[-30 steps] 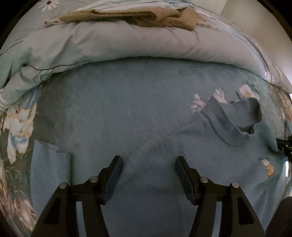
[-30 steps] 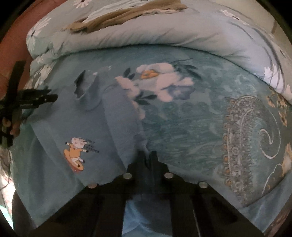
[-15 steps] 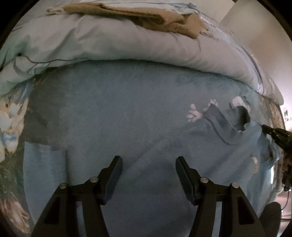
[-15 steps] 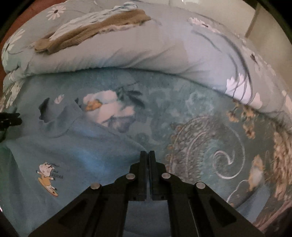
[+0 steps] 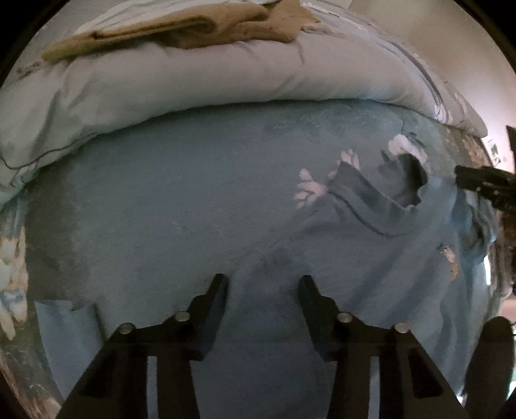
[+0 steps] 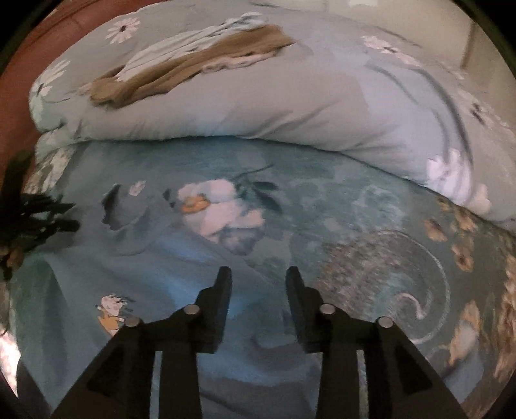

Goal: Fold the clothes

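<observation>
While both tools stand agape and empty, left tool (image 5: 262,283) and right tool (image 6: 258,274) hover low over the sweater (image 5: 371,264), spread on the bed (image 6: 354,209), collar (image 5: 387,190) away. Risk: a pinch also catching the bedcover; limp knit bunching. Room: open bed to the right. Far edge: rolled duvet (image 6: 290,106), tan garment (image 5: 180,29) atop.
</observation>
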Motion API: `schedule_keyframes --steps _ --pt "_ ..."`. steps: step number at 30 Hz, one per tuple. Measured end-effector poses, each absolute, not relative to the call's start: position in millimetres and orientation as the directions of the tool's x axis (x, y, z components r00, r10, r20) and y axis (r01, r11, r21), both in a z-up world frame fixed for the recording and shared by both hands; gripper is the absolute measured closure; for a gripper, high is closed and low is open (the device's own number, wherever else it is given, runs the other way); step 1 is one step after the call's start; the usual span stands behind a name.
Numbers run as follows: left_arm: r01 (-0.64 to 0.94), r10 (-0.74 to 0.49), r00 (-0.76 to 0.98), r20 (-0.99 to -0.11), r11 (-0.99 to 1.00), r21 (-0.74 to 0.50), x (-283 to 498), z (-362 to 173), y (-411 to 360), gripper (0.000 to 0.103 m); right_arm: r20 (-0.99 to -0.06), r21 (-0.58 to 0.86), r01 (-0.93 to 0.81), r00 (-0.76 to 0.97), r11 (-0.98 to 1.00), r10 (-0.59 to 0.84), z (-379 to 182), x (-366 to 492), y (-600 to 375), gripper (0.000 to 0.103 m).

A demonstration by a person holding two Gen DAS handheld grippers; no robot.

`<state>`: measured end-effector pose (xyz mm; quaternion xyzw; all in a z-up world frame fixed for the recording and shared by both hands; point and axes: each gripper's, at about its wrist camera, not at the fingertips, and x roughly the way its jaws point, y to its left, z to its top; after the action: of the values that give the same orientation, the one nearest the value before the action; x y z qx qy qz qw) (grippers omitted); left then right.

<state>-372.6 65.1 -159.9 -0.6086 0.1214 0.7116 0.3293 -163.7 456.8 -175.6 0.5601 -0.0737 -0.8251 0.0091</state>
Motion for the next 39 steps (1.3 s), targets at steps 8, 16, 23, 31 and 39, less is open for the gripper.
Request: schedule_keyframes --steps 8,16,23,31,39 --pt "-0.622 0.307 -0.018 -0.952 -0.749 -0.23 -358 -171 72 0.08 -0.949 0.162 -0.045 -0.281 -0.986 -0.143 -194 -172 464 0.061" --pt "-0.639 0.303 -0.024 -0.953 -0.738 -0.218 -360 -194 107 0.093 -0.948 0.208 -0.029 -0.251 -0.978 -0.194 -192 -155 449 0.091" --pt "-0.65 0.274 -0.053 -0.96 -0.74 -0.175 -352 -206 114 0.097 -0.948 0.188 -0.019 -0.267 -0.982 -0.176 -184 -141 435 0.095" --pt "-0.651 0.234 -0.108 -0.966 -0.751 -0.109 -349 -207 132 0.096 -0.954 0.152 -0.057 -0.27 -0.987 -0.132 -192 -139 434 0.095" --pt "-0.602 0.251 -0.323 -0.913 -0.798 -0.006 -331 -140 131 0.098 -0.905 0.079 -0.094 -0.424 -0.992 -0.032 -114 -123 426 0.096"
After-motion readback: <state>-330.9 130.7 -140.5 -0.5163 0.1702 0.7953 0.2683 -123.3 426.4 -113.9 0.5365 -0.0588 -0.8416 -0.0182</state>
